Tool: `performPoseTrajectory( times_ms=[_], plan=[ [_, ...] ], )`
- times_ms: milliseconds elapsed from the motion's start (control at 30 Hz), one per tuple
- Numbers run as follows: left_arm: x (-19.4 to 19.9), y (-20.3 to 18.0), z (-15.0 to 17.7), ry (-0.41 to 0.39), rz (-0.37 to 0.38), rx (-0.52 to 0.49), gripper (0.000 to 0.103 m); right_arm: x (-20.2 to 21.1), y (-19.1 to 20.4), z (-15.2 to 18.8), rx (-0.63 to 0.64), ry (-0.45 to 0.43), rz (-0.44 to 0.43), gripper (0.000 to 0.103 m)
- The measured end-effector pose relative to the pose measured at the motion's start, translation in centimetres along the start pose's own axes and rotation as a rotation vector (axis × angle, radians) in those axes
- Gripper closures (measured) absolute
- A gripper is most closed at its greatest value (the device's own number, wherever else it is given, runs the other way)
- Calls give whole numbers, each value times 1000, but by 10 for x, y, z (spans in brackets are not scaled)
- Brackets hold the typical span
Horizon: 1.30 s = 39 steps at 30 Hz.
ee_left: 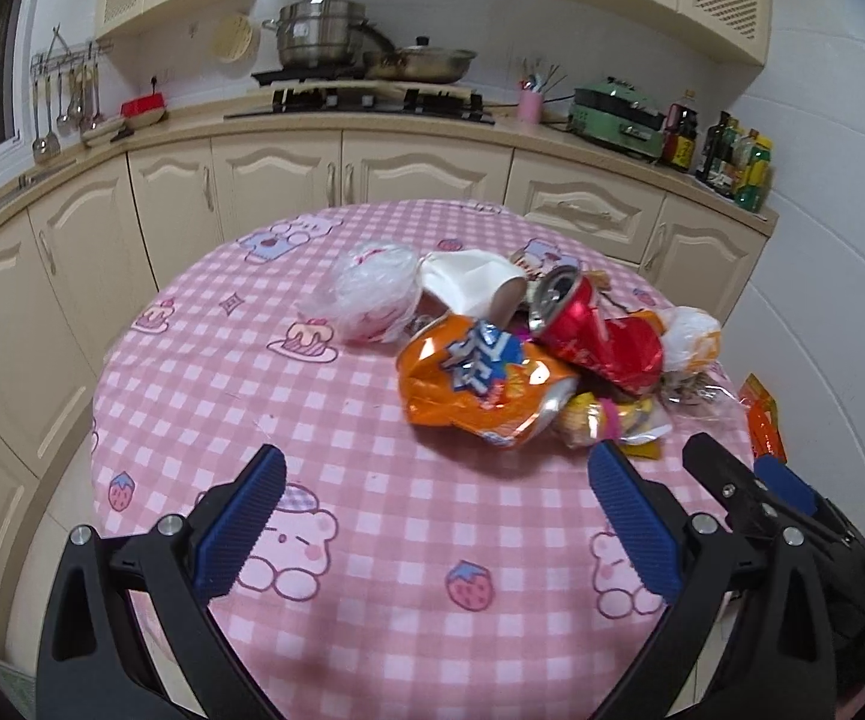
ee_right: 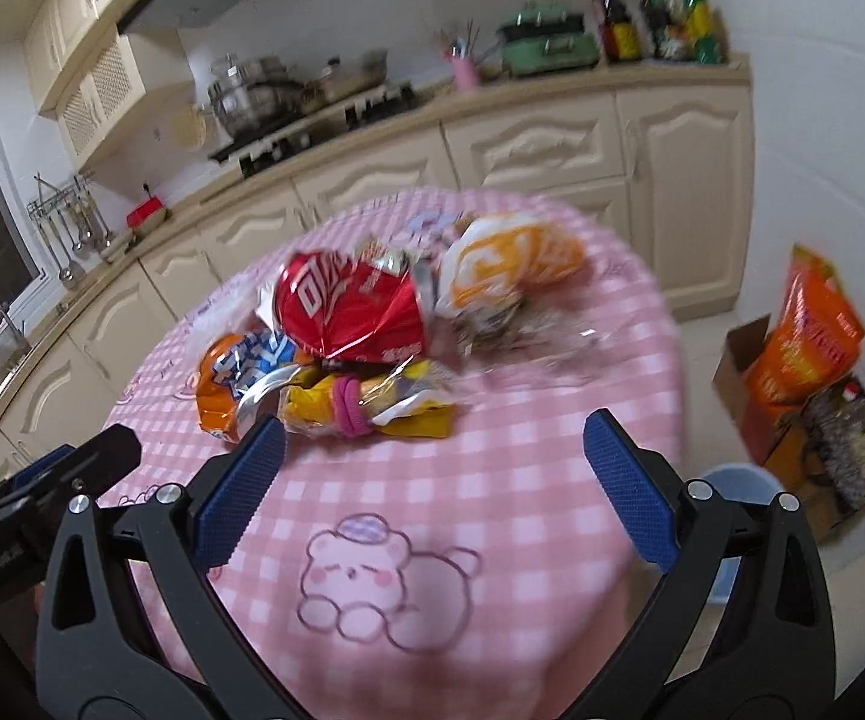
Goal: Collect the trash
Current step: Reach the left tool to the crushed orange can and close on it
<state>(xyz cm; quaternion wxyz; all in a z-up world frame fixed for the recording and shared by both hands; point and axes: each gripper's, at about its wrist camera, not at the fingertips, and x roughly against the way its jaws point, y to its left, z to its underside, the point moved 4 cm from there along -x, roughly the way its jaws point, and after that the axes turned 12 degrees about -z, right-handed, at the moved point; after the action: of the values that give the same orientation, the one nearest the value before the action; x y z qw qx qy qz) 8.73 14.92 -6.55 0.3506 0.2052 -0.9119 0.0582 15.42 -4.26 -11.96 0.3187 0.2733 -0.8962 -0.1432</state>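
Nearest the lens, the left gripper (ee_left: 437, 510) hangs over the near part of the pink checked tablecloth (ee_left: 336, 420) with its blue-padded fingers spread wide and nothing between them. The right gripper (ee_right: 433, 477) is likewise spread wide and empty, just short of the trash; in the left wrist view only its dark finger and a bit of blue pad show at the lower right, the rest cut off by the frame edge.

Beyond the fingers the trash sits heaped toward the far right of the round table. Closest is a yellow wrapper (ee_right: 366, 405) cinched by a pink hair tie (ee_right: 348, 405), touching a crushed orange can (ee_left: 474, 384). Behind them a crumpled red can (ee_left: 594, 330) leans on the heap, with a white-and-orange bag (ee_right: 510, 267) just beside it — the right wrist view is motion-blurred, so its print cannot be read. A tipped white paper cup (ee_left: 480, 285) and a clear plastic bag (ee_left: 372, 291) lie at the far left of the pile; clear film at the heap's right edge is hard to make out.

On the floor right of the table stand a cardboard box (ee_right: 750, 354) holding an orange bag (ee_right: 810, 336), and a blue bin (ee_right: 744, 480) partly hidden behind the right finger.

Farthest off, the kitchen counter (ee_left: 204, 126) carries a steel pot (ee_left: 318, 30) and a green appliance (ee_left: 618, 114).
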Motion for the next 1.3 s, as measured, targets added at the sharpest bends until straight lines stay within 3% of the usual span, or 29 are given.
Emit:
performPoseTrajectory(
  times_ms=[400, 600, 767, 800, 833, 900, 967, 1067, 1300],
  plan=[
    [-50, 18, -17, 112, 43, 71, 5, -51, -3, -12, -61, 96, -21, 6],
    [-81, 11, -27, 161, 49, 91, 5, -66, 3, -9, 5, 140, 54, 7],
    [-110, 3, -33, 214, 73, 116, 5, -65, 6, -7, 18, 152, 1, 27],
    [-114, 2, -33, 224, 75, 117, 6, -64, 8, -5, 20, 157, -22, 34],
    [-122, 0, -31, 250, 85, 124, 20, -63, 9, -4, 14, 164, -43, 39],
    [-126, 1, -32, 244, 79, 139, 31, -59, 10, -1, 3, 171, -73, 43],
    [-127, -1, -33, 253, 145, 160, 52, -55, 10, 1, -7, 170, -91, 47],
    [-129, -2, -32, 266, 186, 181, 55, -49, 10, 3, -24, 168, -102, 50],
    [-120, 6, -27, 256, 145, 179, 56, -38, 9, 4, -43, 150, -70, 53]
  ],
)
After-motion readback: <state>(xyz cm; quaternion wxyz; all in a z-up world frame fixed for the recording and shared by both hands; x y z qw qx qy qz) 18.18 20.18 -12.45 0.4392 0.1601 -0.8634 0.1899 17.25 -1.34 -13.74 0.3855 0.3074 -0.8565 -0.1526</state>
